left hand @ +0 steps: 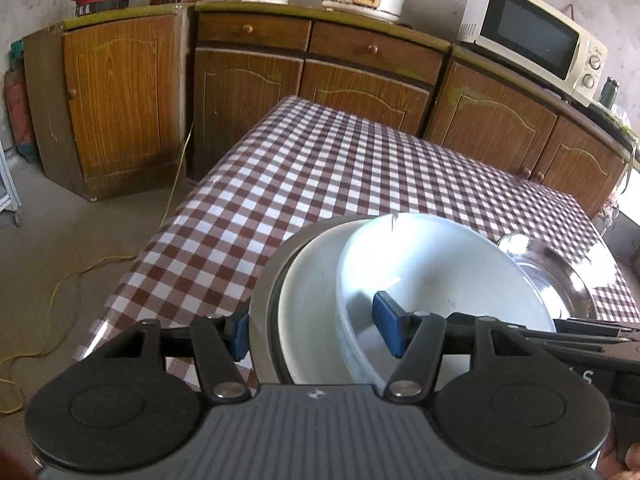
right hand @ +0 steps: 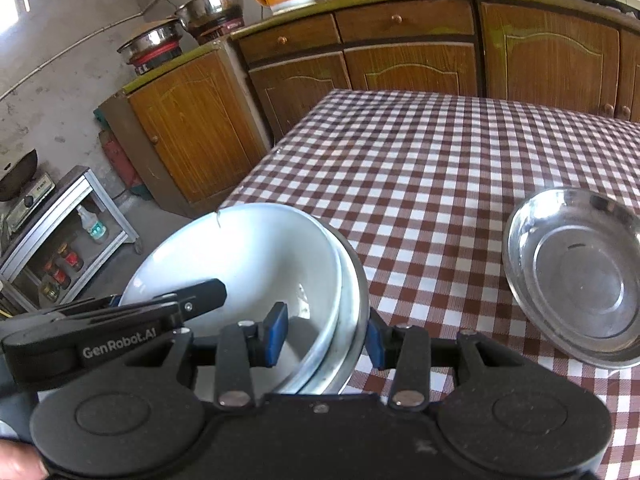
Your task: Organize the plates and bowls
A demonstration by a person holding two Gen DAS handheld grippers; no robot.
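Left wrist view: we had the left gripper (left hand: 316, 330) and right gripper (right hand: 326, 338) each clamped on opposite rims of the nested bowls (left hand: 432, 276), above the table (right hand: 440, 152). Uneven pull could tip the loose white bowl out; a steel dish (right hand: 576, 276) lay right of the right gripper.

The left hand-held gripper (left hand: 316, 328) points down and forward, its blue pads clamped on the near-left rim of the stack (left hand: 312, 300). The right hand-held gripper (right hand: 326, 338) clamps the rim at its 5 o'clock side, one pad inside, one outside.
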